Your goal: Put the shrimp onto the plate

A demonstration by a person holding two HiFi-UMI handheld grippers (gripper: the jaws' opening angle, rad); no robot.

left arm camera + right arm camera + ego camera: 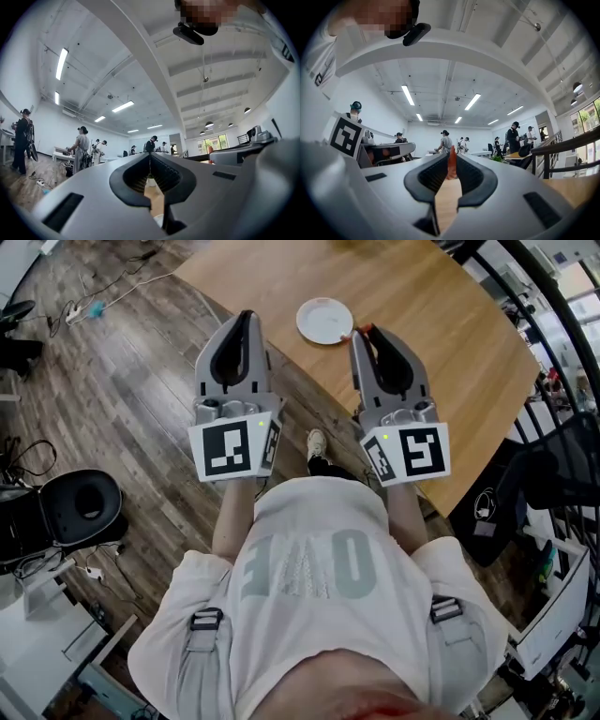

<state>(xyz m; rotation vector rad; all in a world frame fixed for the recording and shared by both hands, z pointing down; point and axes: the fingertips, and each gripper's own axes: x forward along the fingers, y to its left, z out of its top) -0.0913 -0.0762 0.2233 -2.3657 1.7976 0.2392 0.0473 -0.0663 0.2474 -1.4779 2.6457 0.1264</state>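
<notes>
A white plate [324,320] lies on the wooden table [431,315] near its front edge. My right gripper [364,332] is just right of the plate, shut on the orange-red shrimp [360,331]. In the right gripper view the shrimp [452,164] stands upright, pinched between the dark pads of the right gripper [452,161]. My left gripper [246,317] hovers over the table's near-left edge, left of the plate, and is shut with nothing in it. In the left gripper view the left gripper [150,159] has its tips touching. Both point upward and away.
A black office chair [84,507] stands on the wood floor at the left. Another dark chair [562,460] and a railing [553,324] are at the right. Cables [94,307] lie on the floor at the far left. Several people [82,147] stand in the room beyond.
</notes>
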